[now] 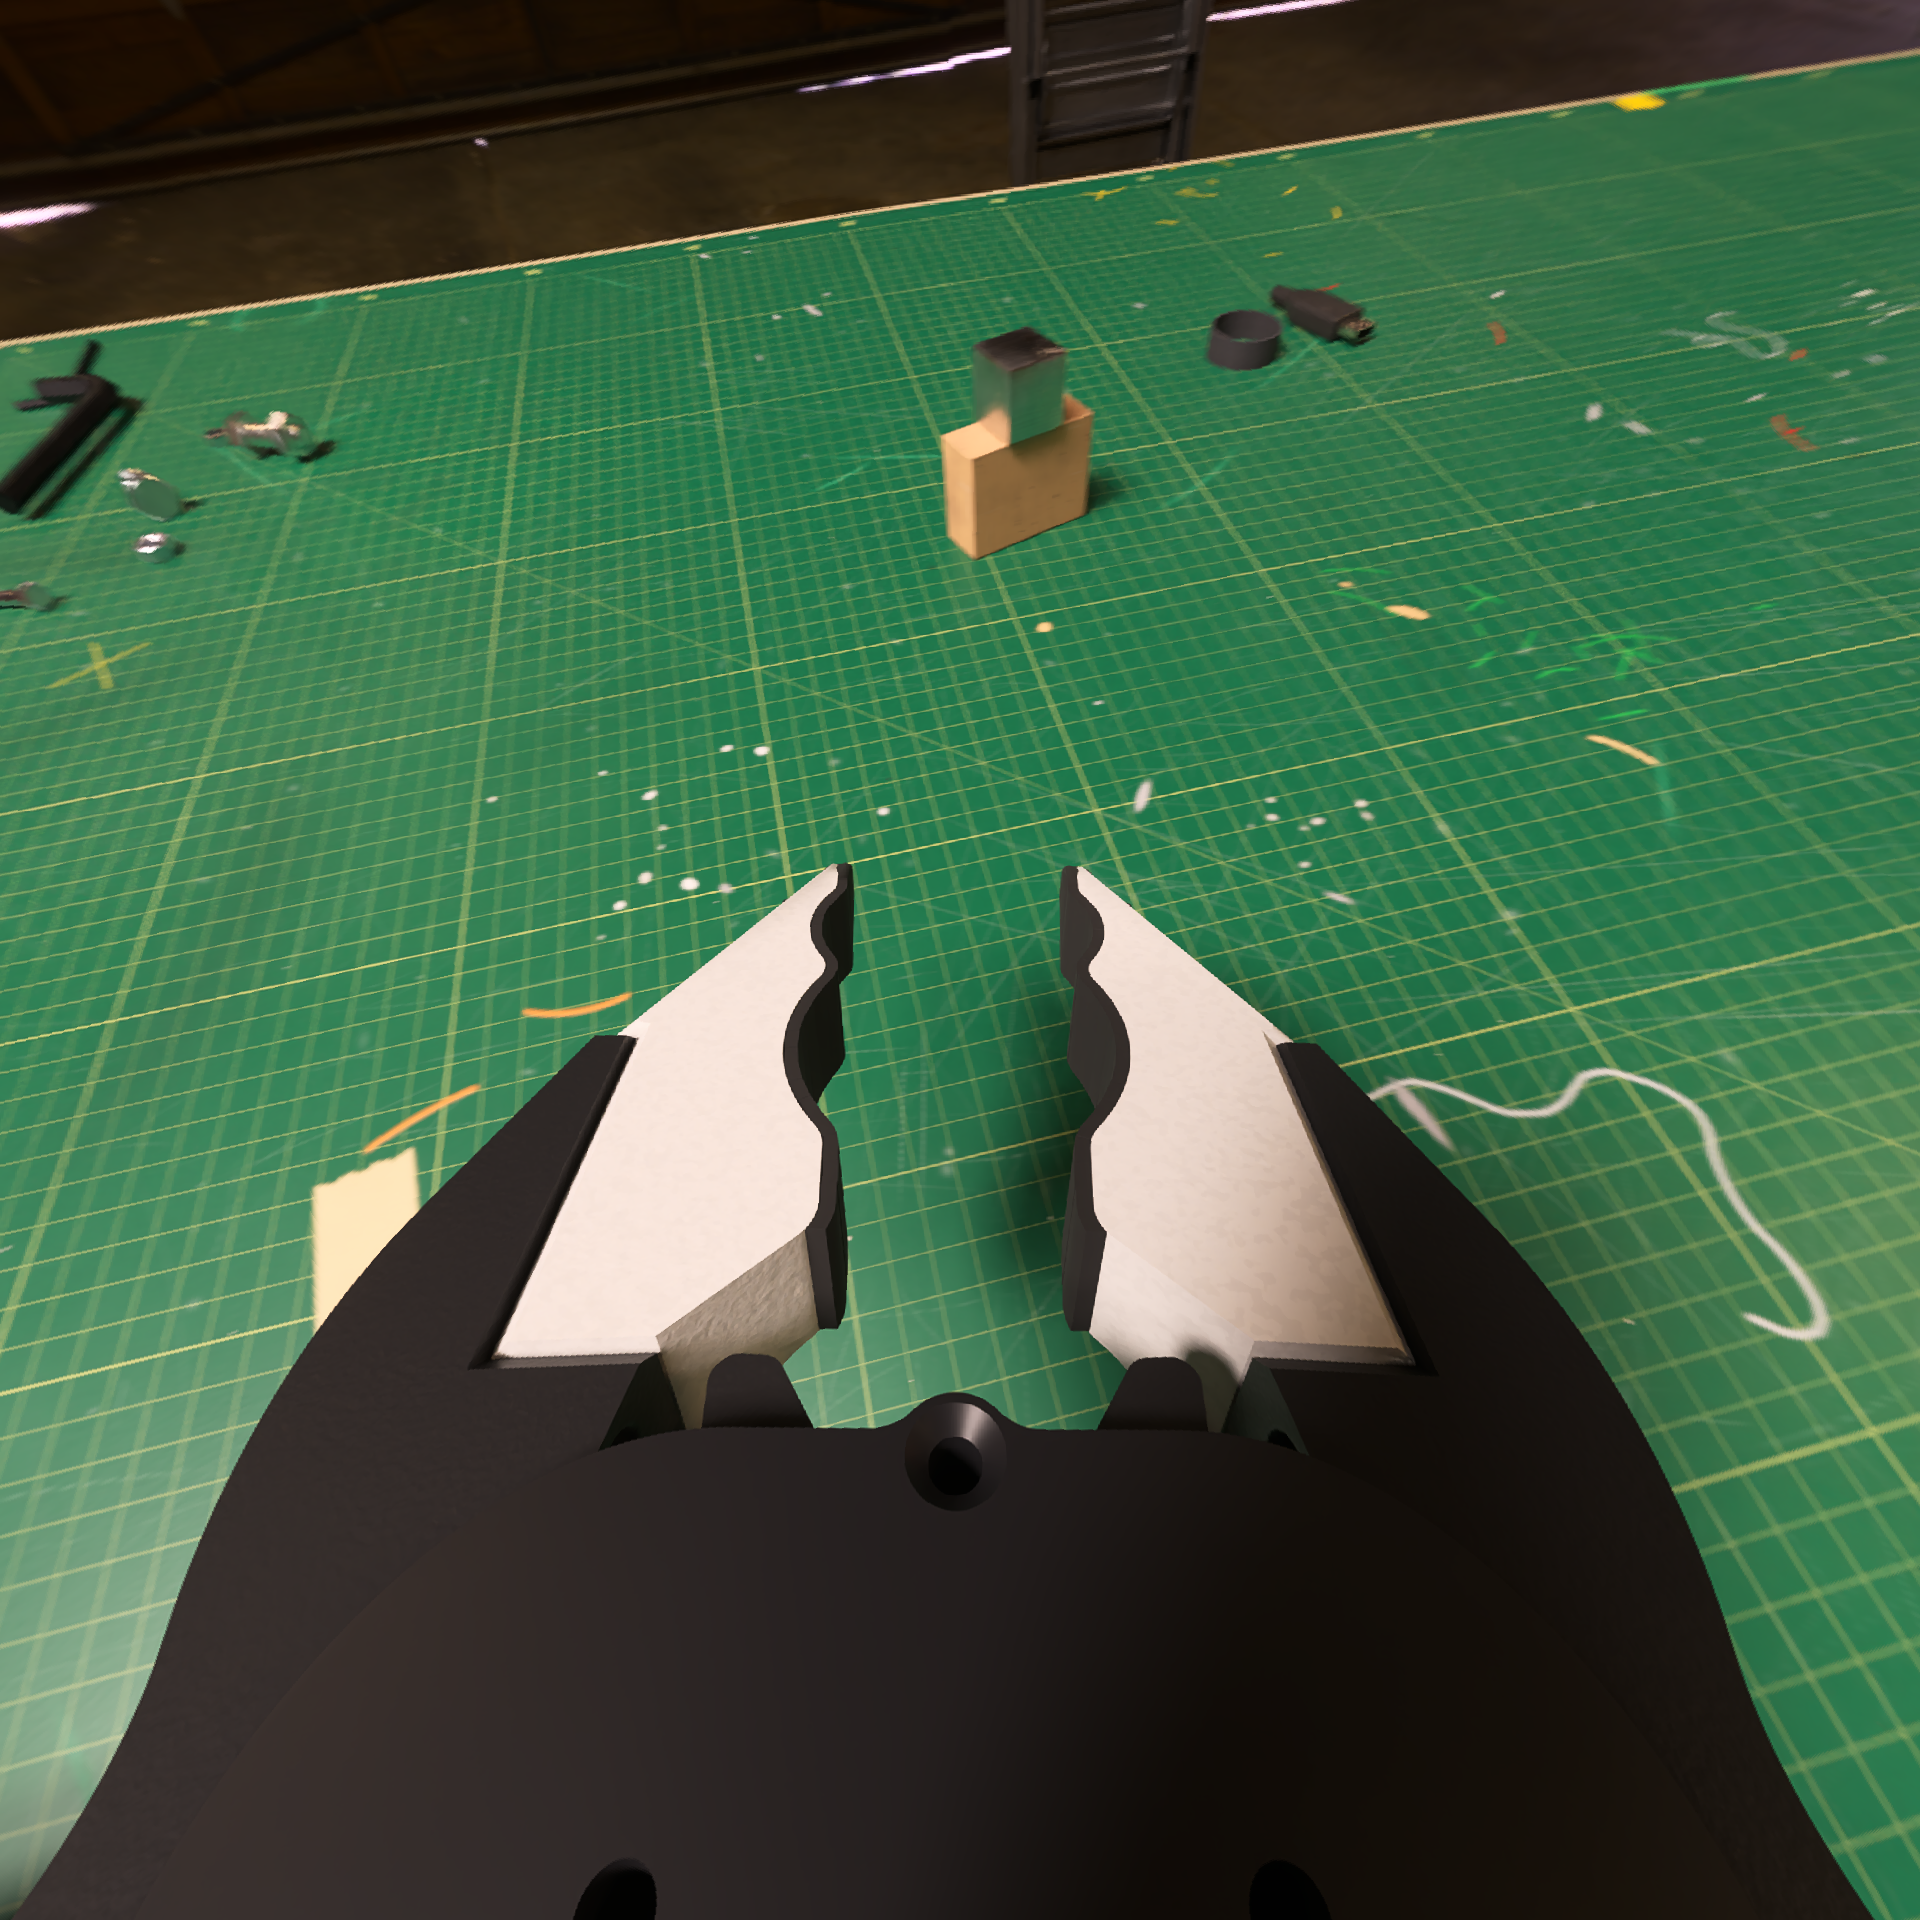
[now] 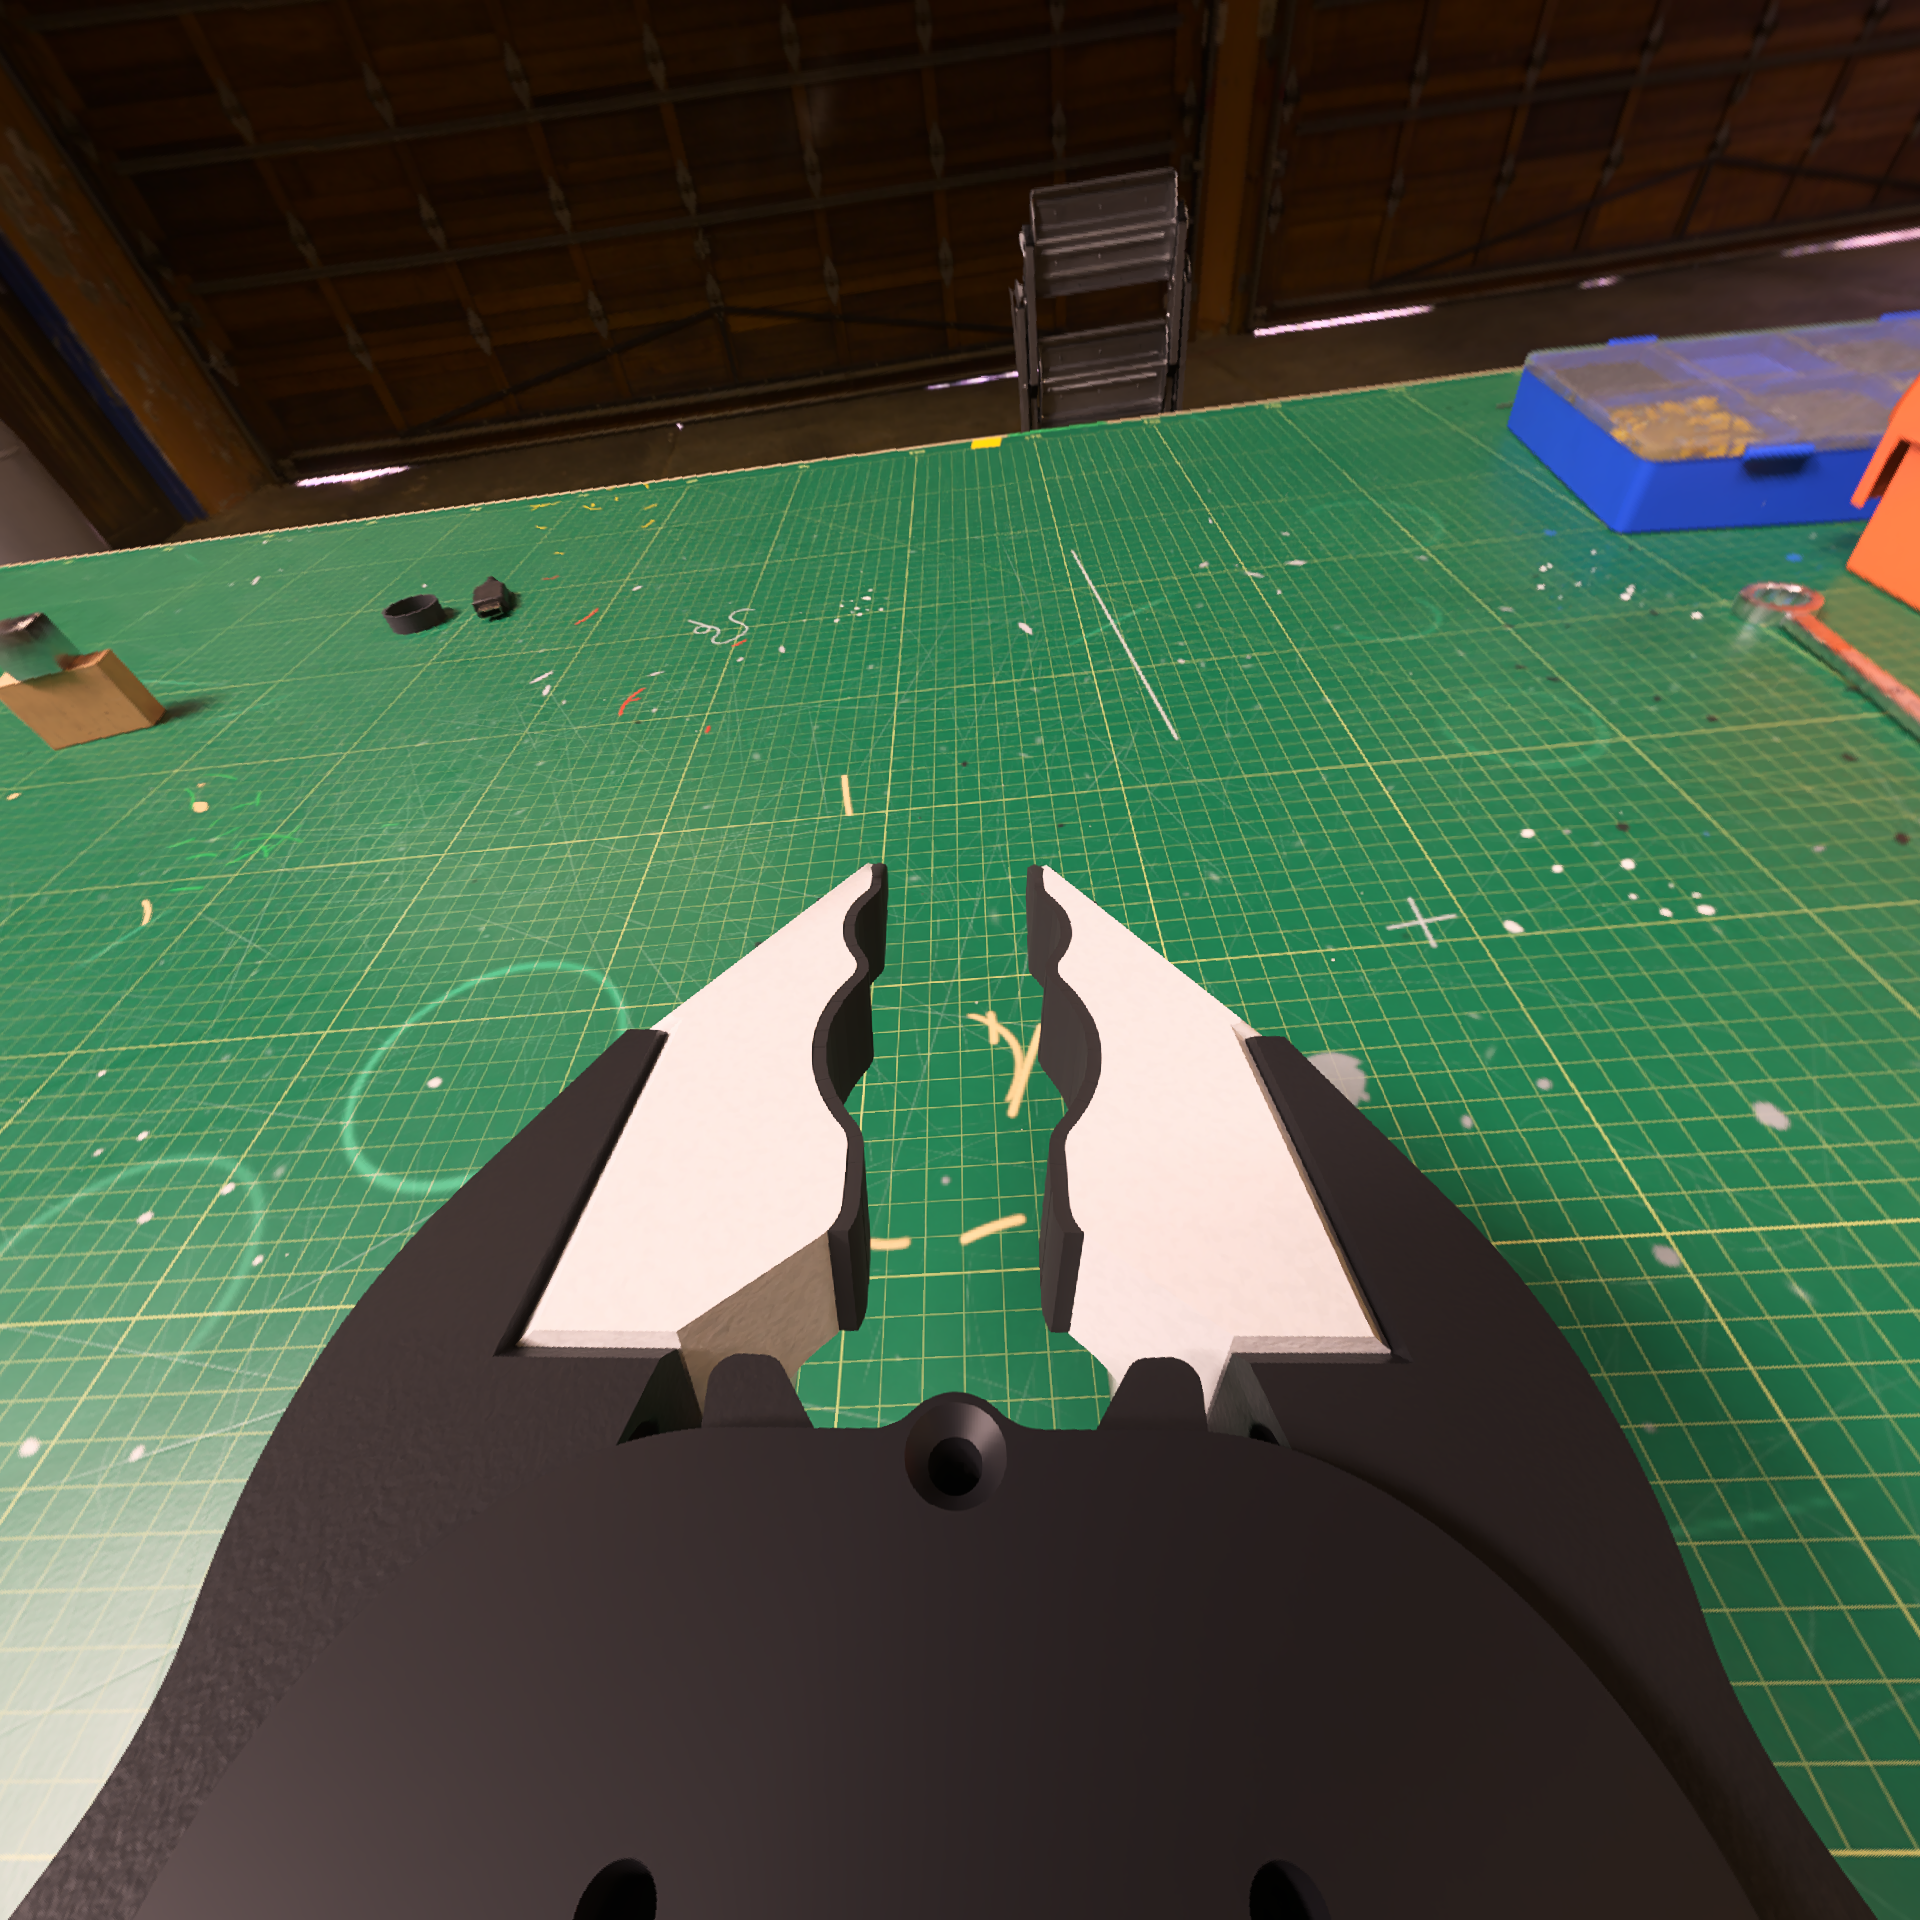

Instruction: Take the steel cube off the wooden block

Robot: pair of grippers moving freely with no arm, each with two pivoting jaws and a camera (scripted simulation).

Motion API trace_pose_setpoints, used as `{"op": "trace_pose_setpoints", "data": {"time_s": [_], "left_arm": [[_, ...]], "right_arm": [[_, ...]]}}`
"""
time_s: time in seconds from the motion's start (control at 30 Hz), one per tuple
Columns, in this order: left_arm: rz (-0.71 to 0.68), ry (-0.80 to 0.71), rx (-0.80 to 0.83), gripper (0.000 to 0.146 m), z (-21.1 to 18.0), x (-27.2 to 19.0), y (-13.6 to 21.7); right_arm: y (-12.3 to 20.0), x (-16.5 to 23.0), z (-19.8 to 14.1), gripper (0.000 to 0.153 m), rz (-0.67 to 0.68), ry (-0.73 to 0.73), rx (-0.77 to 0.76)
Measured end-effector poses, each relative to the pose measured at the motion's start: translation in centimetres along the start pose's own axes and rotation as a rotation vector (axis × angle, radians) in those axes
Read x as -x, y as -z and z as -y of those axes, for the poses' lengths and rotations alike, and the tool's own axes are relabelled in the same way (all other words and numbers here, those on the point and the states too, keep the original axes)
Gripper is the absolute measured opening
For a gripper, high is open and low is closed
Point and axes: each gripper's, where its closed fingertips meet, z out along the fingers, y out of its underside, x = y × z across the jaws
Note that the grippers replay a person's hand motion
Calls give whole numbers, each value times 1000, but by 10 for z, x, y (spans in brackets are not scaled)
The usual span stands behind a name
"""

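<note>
Nothing of the job was done yet: the cube (image 1: pixel 1020 384) sat on the block (image 1: pixel 1016 480), toward its far side, at about 12 o'clock from my left gripper (image 1: pixel 956 878) and well apart from it. My left gripper was parted and held nothing. My right gripper (image 2: pixel 956 873) was parted too, a little narrower, also empty, with the cube (image 2: pixel 31 644) and block (image 2: pixel 88 698) far off at 10 o'clock. Reaching, gripping and lifting all remained, I judged. The mat (image 1: pixel 1455 935) between my left gripper and the block was bare but for flecks and scratches. A ring (image 1: pixel 1244 339) and a plug (image 1: pixel 1325 312) lay beyond at 1 o'clock, clear of the path. The mat's far edge ran well behind the block.
</note>
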Motion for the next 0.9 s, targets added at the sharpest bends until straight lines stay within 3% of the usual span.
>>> {"op": "trace_pose_setpoints", "data": {"time_s": [0.2, 0.33, 0.47, 0.67, 0.8, 0.9], "left_arm": [[-148, -13, -35, 40, 6, -39, 6], [-320, -143, -41, 41, 17, -72, 14], [-339, -301, -16, 38, 59, -63, 2], [-340, -635, 251, 41, 125, -34, -78], [-326, -851, 564, 46, 126, -12, -145], [-329, -912, 710, 50, 117, -4, -186]], "right_arm": [[7, 13, 3, 30, 57, 47, -24], [8, 29, -1, 30, 95, 42, 0], [7, 54, -7, 29, 145, 131, 12], [10, 100, -8, 29, 328, 179, 1], [10, 118, -13, 29, 430, 138, 15], [9, 123, -20, 29, 474, 88, 44]]}}
